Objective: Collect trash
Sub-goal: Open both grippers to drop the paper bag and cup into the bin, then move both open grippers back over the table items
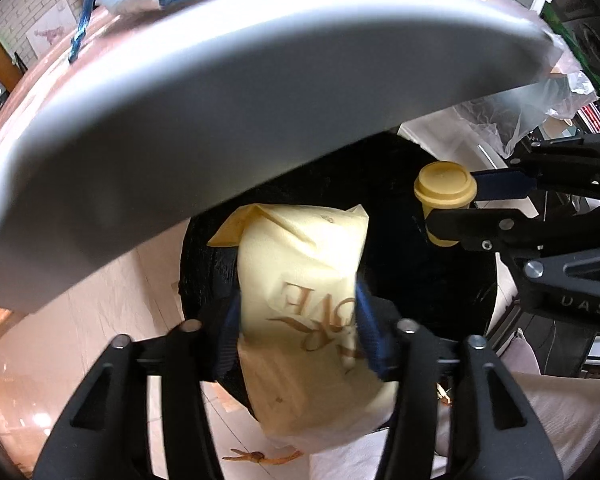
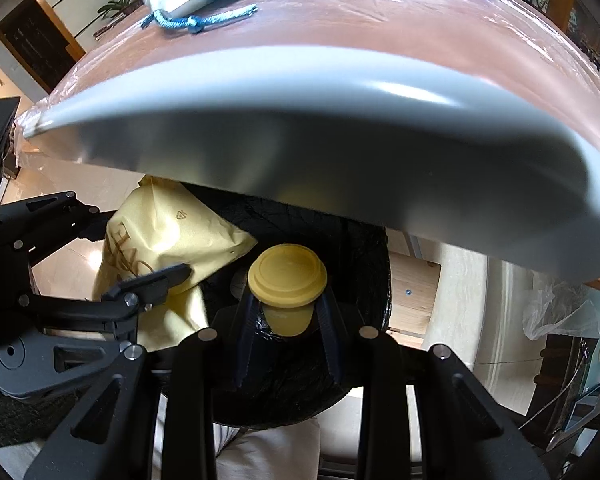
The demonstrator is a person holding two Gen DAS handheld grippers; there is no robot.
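Yellow paper napkin (image 1: 300, 280), printed with brown lettering, is pinched between the blue-padded fingers of the left gripper (image 1: 298, 328) at centre frame, hanging over the black-lined trash bin (image 1: 440, 280) so a release should drop it straight in. At right of the left view, the right gripper (image 2: 286, 312) clamps a small yellow lidded cup (image 2: 287, 280) over the same opening, both just below the grey table edge (image 2: 300, 120).
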